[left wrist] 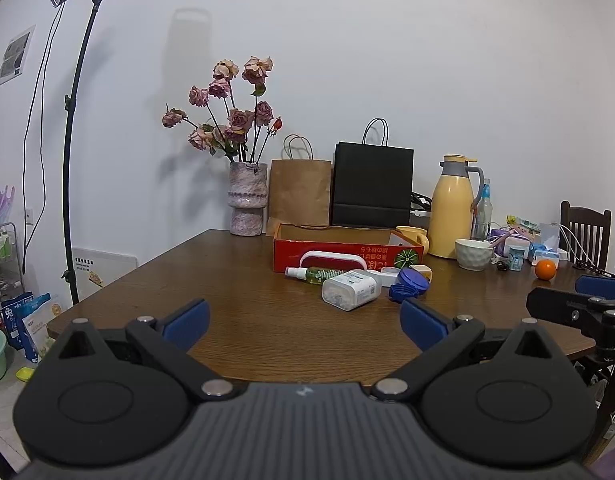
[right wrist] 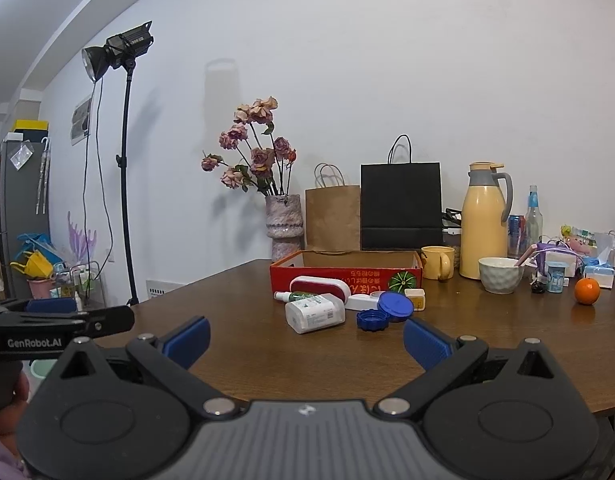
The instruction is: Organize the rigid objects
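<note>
A red cardboard box [left wrist: 347, 254] [right wrist: 345, 276] stands open on the brown table. In front of it lie a white plastic container [left wrist: 351, 290] [right wrist: 314, 313], a green spray bottle [left wrist: 313, 274] [right wrist: 293, 296], a red-and-white case [left wrist: 333, 260] [right wrist: 319, 285], a blue lid [left wrist: 412, 279] [right wrist: 395, 306] and a blue ring cap [left wrist: 401, 292] [right wrist: 372, 320]. My left gripper [left wrist: 303, 326] is open and empty, near the table's front edge. My right gripper [right wrist: 307, 338] is open and empty, also short of the objects.
A flower vase [left wrist: 247, 204], brown bag [left wrist: 300, 192] and black bag [left wrist: 372, 184] stand at the back wall. A yellow thermos [right wrist: 483, 228], yellow mug [right wrist: 437, 262], white bowl [right wrist: 500, 275] and orange [right wrist: 586, 291] sit right. A light stand [left wrist: 73, 140] stands left.
</note>
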Available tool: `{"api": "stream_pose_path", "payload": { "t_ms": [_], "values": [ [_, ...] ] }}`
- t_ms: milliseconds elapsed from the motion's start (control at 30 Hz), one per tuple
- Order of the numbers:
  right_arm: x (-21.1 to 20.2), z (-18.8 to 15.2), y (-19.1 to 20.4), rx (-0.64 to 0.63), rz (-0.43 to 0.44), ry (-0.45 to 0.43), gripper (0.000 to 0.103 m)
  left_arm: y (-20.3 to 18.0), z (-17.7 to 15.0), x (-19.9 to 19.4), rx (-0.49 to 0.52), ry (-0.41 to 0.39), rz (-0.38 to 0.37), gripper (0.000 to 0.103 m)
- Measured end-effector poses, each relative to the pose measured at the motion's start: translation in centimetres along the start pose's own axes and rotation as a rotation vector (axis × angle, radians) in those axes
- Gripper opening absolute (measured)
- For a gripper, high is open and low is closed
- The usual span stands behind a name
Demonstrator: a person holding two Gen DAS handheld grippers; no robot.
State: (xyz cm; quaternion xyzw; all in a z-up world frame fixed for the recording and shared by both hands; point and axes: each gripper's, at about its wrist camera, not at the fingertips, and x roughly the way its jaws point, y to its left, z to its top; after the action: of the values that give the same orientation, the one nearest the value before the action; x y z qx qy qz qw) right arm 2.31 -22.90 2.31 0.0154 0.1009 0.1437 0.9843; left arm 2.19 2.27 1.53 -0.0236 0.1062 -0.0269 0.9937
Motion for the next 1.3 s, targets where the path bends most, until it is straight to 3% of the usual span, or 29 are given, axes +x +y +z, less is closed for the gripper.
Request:
{"api": "stream_pose_path", "payload": {
  "t_ms": [600,733,867,900,1033,1133,1233,1300],
  "values": [
    [1.4,0.1,-0.6,0.017,-0.017,-0.005,0.103,0.6,-0.2,1.7,0.026,-0.008,0.008,0.103],
    [4.5,0.3,-1.9,0.01,-0.032,0.014,0.103,1.1,0.6,5.4,0.006,0.013,-0.016,0.103],
    [9.6,0.6,-4.8,0.134,-0.022,0.088,0.103,1.3,1.1,9.7,-0.031,0.043,-0.064,0.103],
    [10.9,0.7,-5.2,0.135,-0.017,0.111,0.098,1.2,1.1,10.8,-0.033,0.044,-0.077,0.103],
    [15.6,1.6,-6.7,0.156,-0.025,0.157,0.095,0.9,1.0,16.3,-0.037,0.134,-0.116,0.103],
    [19.0,2.1,-7.2,0.137,-0.013,0.188,0.089,0.4,1.2,20.2,-0.008,0.197,-0.149,0.103],
    [22.4,2.5,-7.3,0.104,-0.007,0.234,0.087,-0.6,1.6,23.5,0.062,0.207,-0.179,0.103],
    [24.5,2.4,-7.5,0.081,-0.013,0.272,0.08,-1.3,1.9,25.6,0.095,0.224,-0.203,0.103]
  ]
}}
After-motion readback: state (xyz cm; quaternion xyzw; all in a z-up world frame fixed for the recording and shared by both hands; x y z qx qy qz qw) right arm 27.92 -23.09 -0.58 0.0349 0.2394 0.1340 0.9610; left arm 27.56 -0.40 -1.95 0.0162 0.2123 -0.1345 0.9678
